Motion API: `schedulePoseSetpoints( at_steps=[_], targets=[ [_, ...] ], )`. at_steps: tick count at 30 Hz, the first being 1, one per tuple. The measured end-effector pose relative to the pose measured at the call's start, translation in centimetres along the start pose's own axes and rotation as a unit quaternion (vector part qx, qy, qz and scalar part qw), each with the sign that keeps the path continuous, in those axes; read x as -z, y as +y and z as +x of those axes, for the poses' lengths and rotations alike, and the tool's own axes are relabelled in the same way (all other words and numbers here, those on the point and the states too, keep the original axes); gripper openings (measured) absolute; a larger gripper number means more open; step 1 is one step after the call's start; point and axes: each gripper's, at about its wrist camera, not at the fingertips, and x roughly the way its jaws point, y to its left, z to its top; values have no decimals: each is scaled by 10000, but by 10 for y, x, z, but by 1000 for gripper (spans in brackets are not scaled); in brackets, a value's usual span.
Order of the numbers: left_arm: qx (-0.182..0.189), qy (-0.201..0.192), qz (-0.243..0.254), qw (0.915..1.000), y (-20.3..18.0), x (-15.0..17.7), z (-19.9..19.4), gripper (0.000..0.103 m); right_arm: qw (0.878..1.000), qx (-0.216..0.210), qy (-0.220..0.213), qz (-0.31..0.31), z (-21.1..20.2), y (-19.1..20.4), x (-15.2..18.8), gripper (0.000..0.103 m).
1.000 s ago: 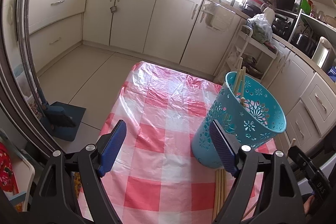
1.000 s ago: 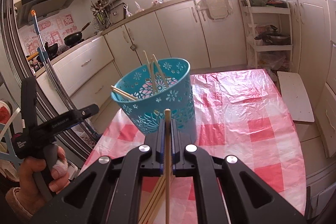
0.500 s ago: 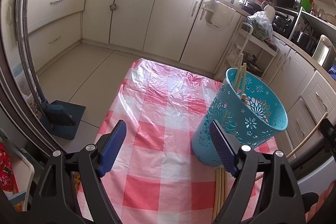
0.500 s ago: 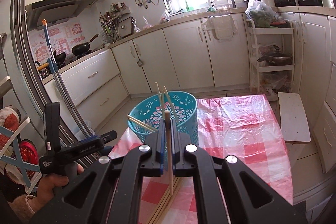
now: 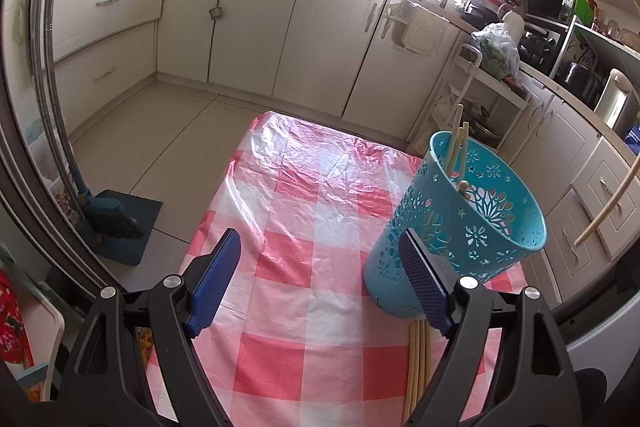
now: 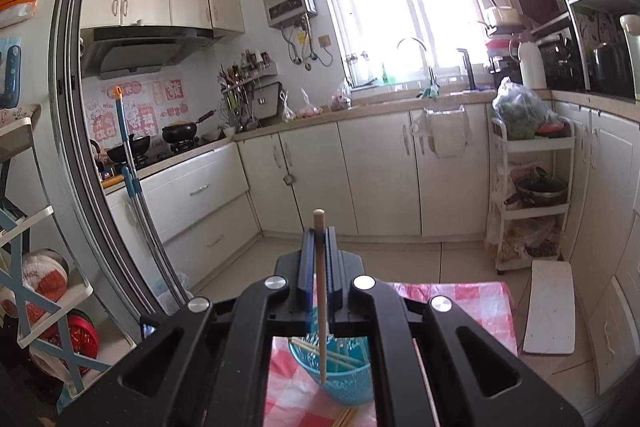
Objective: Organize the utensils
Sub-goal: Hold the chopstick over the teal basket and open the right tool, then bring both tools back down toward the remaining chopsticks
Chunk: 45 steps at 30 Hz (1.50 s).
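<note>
Item: right gripper (image 6: 320, 247), pads pressed together on one pale wooden chopstick (image 6: 320, 291). It has risen in the last second, carrying the stick from table level to above the teal perforated plastic basket (image 6: 340, 383), which now sits below its fingers with the tip hanging over the opening. Judged ready to drop (several sticks are already inside).

Item: left gripper (image 5: 320, 267), unmoved, jaws spread and empty; basket just beside its right finger. Loose chopsticks (image 5: 418, 367) await on the pink checked tablecloth (image 5: 300, 227).
</note>
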Motion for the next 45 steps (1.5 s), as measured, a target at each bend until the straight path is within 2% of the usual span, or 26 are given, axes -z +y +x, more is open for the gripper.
schedulePoseSetpoints(
  at_steps=[5,13,24,27,28,31,36,39,42,45],
  targets=[
    [7,1,-5,10000,0,0,0,78,9999,131,7,14,33,-5,5,6],
    [27,-19,17,10000,-2,1,-1,78,9945,439,951,33,103,-21,50,6],
    [-111,-141,247,9995,-11,1,-6,78,9816,649,1789,143,141,-30,90,6],
    [-139,-147,277,9994,-12,1,-7,79,9808,685,1810,235,139,-33,92,10],
    [-149,-145,277,9994,-12,1,-7,79,9811,678,1791,264,138,-33,92,18],
    [-169,-127,274,9994,-11,1,-6,80,9853,680,1545,268,122,-30,87,32],
    [-199,-121,278,9993,-10,1,-5,83,9921,689,1017,268,83,-24,80,33],
    [-237,-111,253,9993,-8,1,-4,84,9928,780,830,363,54,-22,90,33],
    [-256,-95,197,9994,-4,0,-4,85,9889,831,1108,538,38,-22,123,33],
    [-267,-69,175,9995,-3,1,-4,85,9777,814,1851,567,44,-20,174,31]
  ],
)
